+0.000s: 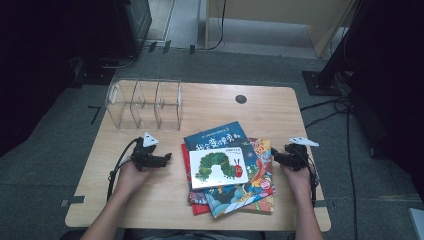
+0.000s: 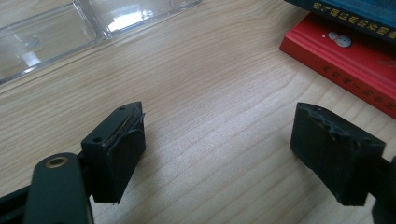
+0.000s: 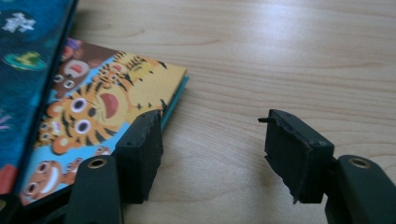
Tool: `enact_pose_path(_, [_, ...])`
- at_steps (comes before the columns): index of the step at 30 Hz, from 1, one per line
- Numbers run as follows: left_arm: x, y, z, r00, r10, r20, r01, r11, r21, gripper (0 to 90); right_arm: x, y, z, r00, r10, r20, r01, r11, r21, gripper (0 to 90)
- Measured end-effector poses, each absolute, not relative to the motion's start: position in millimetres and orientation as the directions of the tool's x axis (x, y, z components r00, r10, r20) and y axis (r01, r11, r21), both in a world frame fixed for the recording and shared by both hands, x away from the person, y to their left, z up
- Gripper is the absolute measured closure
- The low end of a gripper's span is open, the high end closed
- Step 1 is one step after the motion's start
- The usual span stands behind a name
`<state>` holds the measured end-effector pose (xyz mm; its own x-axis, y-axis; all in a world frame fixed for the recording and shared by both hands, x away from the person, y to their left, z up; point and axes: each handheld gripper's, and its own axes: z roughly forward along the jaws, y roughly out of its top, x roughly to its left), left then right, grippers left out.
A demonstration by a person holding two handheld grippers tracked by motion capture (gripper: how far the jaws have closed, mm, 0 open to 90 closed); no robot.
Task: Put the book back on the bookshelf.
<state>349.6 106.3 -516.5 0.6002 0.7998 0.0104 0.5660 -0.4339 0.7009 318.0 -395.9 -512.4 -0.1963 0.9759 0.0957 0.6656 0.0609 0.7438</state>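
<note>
With both grippers' jaws open and empty, slide your right gripper (image 1: 278, 156) squarely under the book pile (image 1: 227, 170) at the table's near edge while your left gripper (image 1: 166, 159) steadies it.

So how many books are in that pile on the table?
4 show: the caterpillar book on top, the blue book beneath, the tiger book right, the red book left. More may be hidden.

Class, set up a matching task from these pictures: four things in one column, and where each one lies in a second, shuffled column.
Things
1. caterpillar book
2. clear organizer
3. red book
4. tiger book

Places
A. far left of the table
B. top of the pile
C. beside the right gripper
D. under the blue book, towards the left gripper

Pairs: 1-B, 2-A, 3-D, 4-C
</note>
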Motion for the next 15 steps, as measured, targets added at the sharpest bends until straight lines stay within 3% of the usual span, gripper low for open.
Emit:
enact_pose_path(7, [347.2,107.0,-509.2,0.611,0.791,-0.026,0.590,-0.433,0.682,48.9,307.1,-387.6,-498.4,-0.249,0.958,0.144,0.640,0.051,0.767,45.4])
enact_pose_path(8, [347.3,106.7,-506.7,0.618,0.785,-0.047,0.603,-0.435,0.669,48.9,305.7,-385.9,-496.8,-0.259,0.952,0.164,0.644,0.043,0.764,46.8])
enact_pose_path(10, [347.4,105.3,-499.6,0.637,0.762,-0.114,0.630,-0.429,0.647,63.0,300.2,-379.2,-492.8,-0.290,0.936,0.200,0.643,0.035,0.765,52.3])
enact_pose_path(15, [344.7,99.3,-489.5,0.686,0.716,-0.130,0.597,-0.451,0.664,74.4,289.1,-362.7,-489.3,-0.339,0.917,0.211,0.631,0.055,0.774,66.7])
